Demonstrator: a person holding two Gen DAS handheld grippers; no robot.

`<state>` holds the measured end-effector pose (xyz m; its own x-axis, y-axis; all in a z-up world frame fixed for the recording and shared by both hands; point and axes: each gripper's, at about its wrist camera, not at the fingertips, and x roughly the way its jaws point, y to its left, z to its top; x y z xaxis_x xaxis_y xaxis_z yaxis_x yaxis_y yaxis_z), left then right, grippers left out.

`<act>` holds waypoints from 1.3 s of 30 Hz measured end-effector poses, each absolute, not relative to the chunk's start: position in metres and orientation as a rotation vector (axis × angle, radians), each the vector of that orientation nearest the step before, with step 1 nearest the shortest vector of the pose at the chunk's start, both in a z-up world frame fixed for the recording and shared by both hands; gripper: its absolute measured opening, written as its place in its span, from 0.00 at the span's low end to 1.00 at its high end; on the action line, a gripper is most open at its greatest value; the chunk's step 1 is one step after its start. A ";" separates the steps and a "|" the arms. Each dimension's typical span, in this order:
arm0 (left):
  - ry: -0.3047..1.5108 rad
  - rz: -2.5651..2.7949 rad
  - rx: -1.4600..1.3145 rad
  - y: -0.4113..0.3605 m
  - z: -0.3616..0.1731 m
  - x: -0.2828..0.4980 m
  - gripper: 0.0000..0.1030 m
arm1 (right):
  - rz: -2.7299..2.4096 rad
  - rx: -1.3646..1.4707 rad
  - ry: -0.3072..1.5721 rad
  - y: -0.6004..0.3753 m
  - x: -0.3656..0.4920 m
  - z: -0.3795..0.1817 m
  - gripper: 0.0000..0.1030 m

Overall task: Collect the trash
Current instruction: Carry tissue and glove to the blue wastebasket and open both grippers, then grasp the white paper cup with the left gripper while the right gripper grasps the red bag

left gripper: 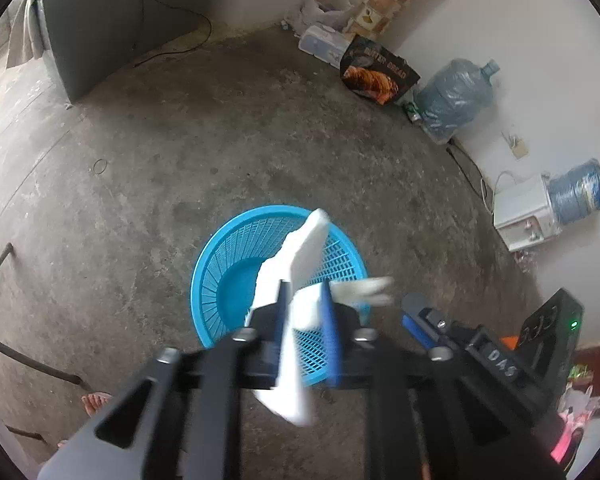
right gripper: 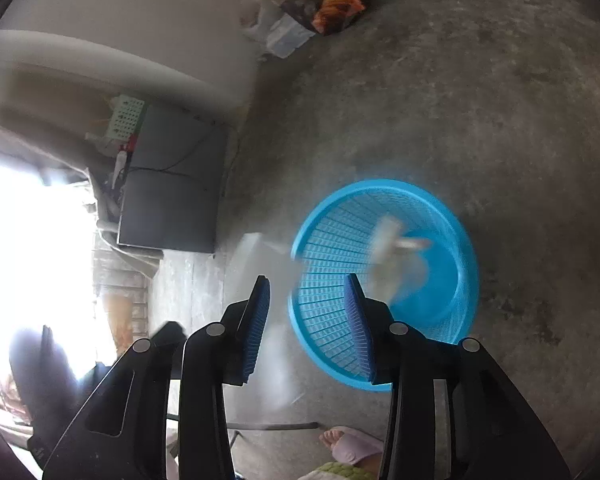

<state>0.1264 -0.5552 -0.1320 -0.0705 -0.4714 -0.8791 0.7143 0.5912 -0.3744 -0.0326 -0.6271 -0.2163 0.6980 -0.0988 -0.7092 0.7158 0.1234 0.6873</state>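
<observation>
basket (left gripper: 220, 276): blue mesh, on concrete floor (left gripper: 220, 140), blurred pale scrap (right gripper: 388, 248) in mid-air over its mouth | left gripper (left gripper: 306, 292): jaws parted above basket, white foam piece (left gripper: 304, 252) between pads, grip unclear | right gripper (right gripper: 306, 300): jaws apart, blurred foam between, nothing pinched

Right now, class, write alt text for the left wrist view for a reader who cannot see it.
A white foam piece sits between the open left tool's blue pads, above a blue plastic basket on a bare concrete floor. Water jugs stand along the wall.
</observation>
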 end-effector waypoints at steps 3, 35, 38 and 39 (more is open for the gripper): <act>1.270 -1.004 0.227 -0.550 -0.119 0.124 0.31 | -0.653 1.300 0.577 -0.622 -0.040 -0.205 0.43; 0.715 -0.375 -0.049 0.033 0.092 0.111 0.80 | -0.011 0.634 0.611 -0.366 0.019 -0.006 0.69; 0.745 -0.424 -0.130 0.074 0.066 0.090 0.80 | 0.061 0.625 0.634 -0.337 0.039 -0.006 0.69; 0.751 -0.444 -0.146 0.077 0.059 0.088 0.80 | 0.090 0.631 0.646 -0.327 0.049 -0.009 0.69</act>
<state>0.0875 0.0773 0.0590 0.6435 -0.4400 -0.6263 0.3370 0.8976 -0.2843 0.0488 -0.3272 -0.0091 0.8014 0.2688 -0.5344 0.1119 0.8102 0.5754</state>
